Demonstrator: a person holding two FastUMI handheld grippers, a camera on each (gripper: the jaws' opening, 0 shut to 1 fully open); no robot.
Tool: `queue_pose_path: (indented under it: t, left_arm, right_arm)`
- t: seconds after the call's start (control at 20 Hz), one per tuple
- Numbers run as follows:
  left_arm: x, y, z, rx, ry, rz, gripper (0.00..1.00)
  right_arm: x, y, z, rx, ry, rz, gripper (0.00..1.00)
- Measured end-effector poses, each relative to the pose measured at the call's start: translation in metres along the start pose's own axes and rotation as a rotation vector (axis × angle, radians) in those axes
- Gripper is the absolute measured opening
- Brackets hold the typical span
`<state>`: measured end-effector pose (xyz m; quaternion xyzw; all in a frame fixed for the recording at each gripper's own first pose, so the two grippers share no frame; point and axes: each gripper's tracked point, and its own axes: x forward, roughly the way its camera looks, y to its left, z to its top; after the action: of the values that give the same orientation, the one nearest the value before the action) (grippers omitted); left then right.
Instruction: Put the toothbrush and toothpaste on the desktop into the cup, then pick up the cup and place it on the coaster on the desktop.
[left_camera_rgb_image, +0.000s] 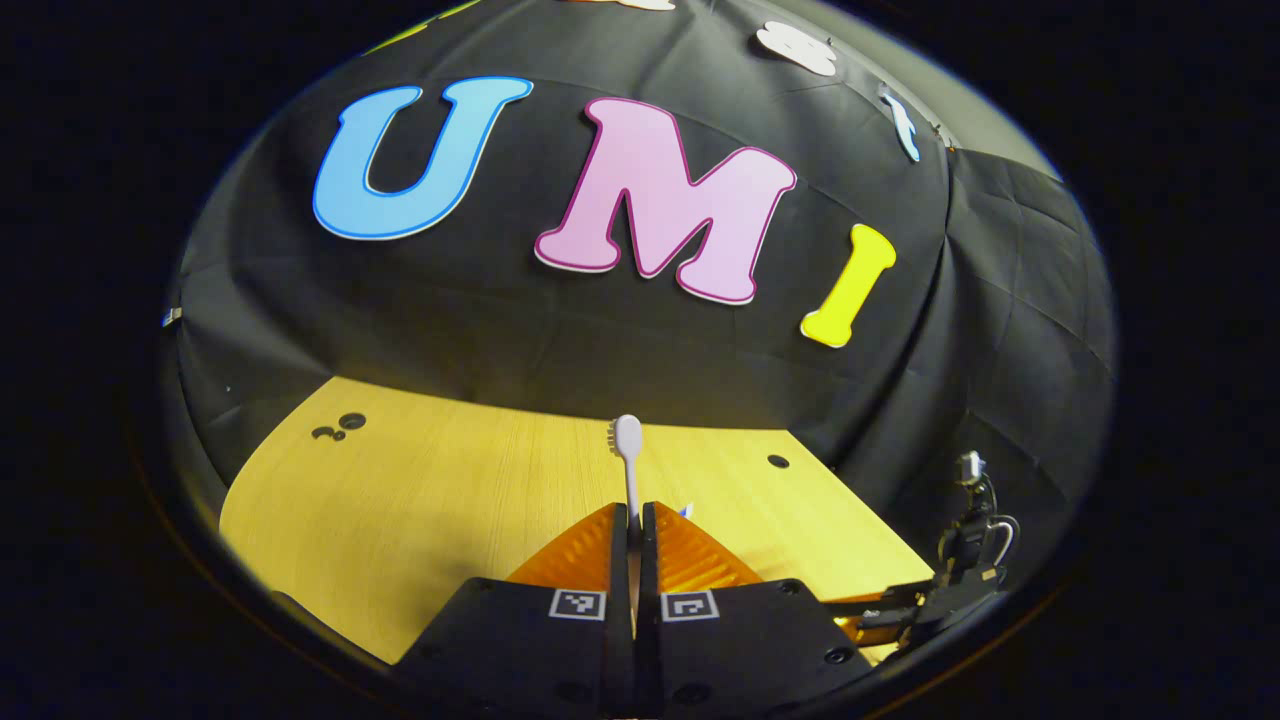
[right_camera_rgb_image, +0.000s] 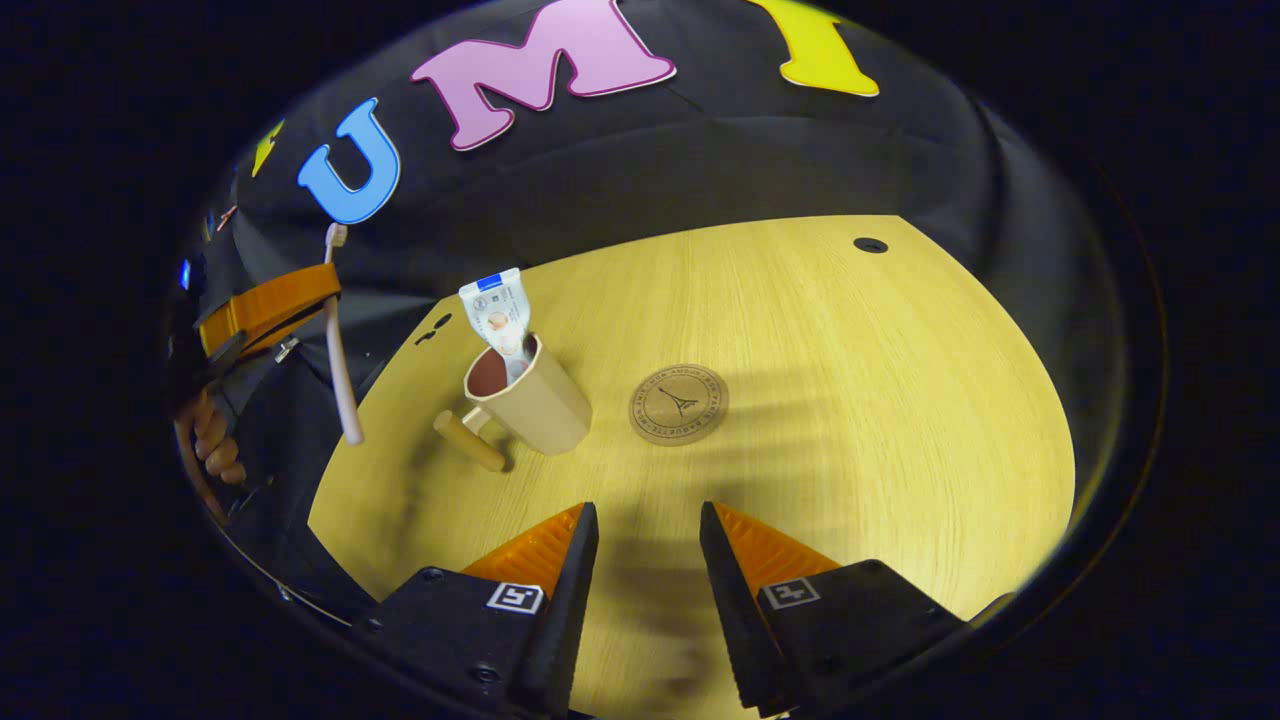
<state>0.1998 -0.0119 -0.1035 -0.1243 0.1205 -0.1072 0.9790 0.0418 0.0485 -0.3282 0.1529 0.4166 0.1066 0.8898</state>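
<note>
A: Right gripper view has the desk (right_camera_rgb_image: 850, 400), then the cup (right_camera_rgb_image: 535, 400) with toothpaste (right_camera_rgb_image: 498, 312) upright inside, and the coaster (right_camera_rgb_image: 679, 404) just beside it.

B: Right gripper (right_camera_rgb_image: 648, 530) gapes, empty. Left gripper (left_camera_rgb_image: 635, 525) clamps the toothbrush (left_camera_rgb_image: 629, 455), bristles forward, above the desk.

Left gripper view: low over desk (left_camera_rgb_image: 420, 500), faces booth wall. Right gripper view: higher, angled down at desk (right_camera_rgb_image: 850, 400). Shared: desk, wall.

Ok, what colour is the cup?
Beige outside, reddish-brown inside; the cup shows best in the right gripper view.
</note>
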Motion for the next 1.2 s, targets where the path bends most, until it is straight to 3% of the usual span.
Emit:
queue_pose_path:
  t: [0.3, 0.65, 1.2]
  left_arm:
    - [0.053, 0.006, 0.003, -0.04, -0.062, 0.047, 0.06]
    - [0.092, 0.015, -0.015, -0.024, -0.048, 0.113, 0.06]
    - [0.098, 0.01, -0.049, 0.032, 0.003, 0.117, 0.06]
  right_arm:
    - [-0.037, -0.056, -0.011, 0.034, 0.002, -0.082, 0.64]
    - [-0.064, -0.106, -0.013, 0.072, -0.01, -0.157, 0.64]
    - [-0.061, -0.104, -0.005, 0.075, -0.016, -0.137, 0.64]
